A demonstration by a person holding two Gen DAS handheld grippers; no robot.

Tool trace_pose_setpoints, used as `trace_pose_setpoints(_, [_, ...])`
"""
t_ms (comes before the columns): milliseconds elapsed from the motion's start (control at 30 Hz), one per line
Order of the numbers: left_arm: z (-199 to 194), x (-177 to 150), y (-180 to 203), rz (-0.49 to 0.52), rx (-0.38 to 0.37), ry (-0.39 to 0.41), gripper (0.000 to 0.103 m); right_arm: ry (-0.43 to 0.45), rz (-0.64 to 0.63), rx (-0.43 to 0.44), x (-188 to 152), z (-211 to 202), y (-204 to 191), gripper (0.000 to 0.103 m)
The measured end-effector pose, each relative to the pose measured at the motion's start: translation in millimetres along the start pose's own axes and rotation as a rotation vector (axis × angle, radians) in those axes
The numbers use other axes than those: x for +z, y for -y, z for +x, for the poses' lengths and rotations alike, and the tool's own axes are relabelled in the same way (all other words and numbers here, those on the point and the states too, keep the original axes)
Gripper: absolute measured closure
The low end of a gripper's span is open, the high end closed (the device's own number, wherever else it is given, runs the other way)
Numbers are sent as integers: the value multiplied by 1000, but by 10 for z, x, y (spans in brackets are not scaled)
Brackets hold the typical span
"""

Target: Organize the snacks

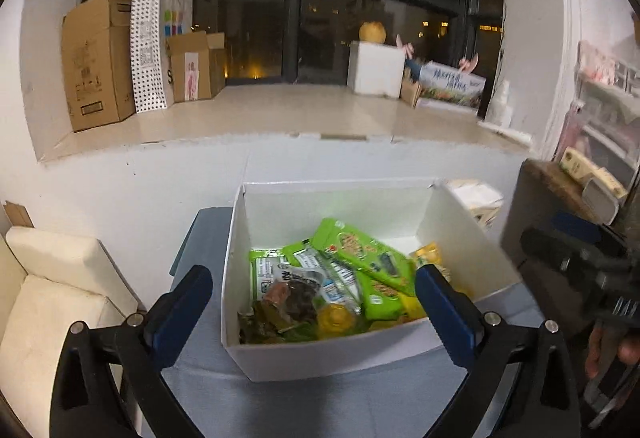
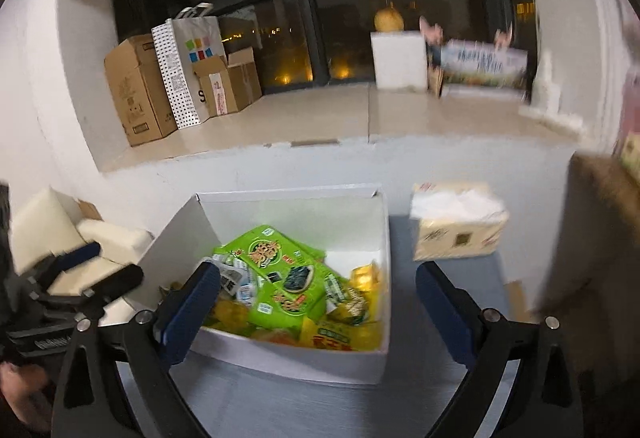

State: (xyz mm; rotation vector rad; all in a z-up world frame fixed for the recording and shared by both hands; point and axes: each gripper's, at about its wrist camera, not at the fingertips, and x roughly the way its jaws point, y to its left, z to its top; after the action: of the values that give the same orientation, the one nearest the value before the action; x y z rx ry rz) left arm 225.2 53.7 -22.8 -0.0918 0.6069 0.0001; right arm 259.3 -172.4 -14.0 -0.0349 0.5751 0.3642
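We note the white box [image 1: 332,354] on the blue-grey table [image 1: 280,406], snack packets [image 1: 356,270] piled inside; left gripper [image 1: 316,302] and right gripper [image 2: 318,308] both gape wide, empty, just before the box

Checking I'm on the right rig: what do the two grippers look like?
Both match: the left gripper and right gripper have black angular frames with silver pivot bolts and dark blue pads on the fingers. No cables or sleeves are visible.

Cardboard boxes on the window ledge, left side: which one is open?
The short cardboard box, right of the dotted paper bag: its top flaps stand up. The tall cardboard box left of the bag has its top closed.
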Motion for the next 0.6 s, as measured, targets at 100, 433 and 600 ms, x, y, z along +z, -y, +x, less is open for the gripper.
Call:
trace_pose_setpoints(100, [-257,-34,8,-46,23,38,0,31,-50,-8,-69,-258,-145,0])
trace_pose_setpoints(433, [-787,-359,218,-40,85,-24,0,64,-2,89,-375,-1089,-261,0])
trace_pose_setpoints(600, [-1190,-545,311,-51,32,-23,0,73,32,108,-583,-1500,-186,0])
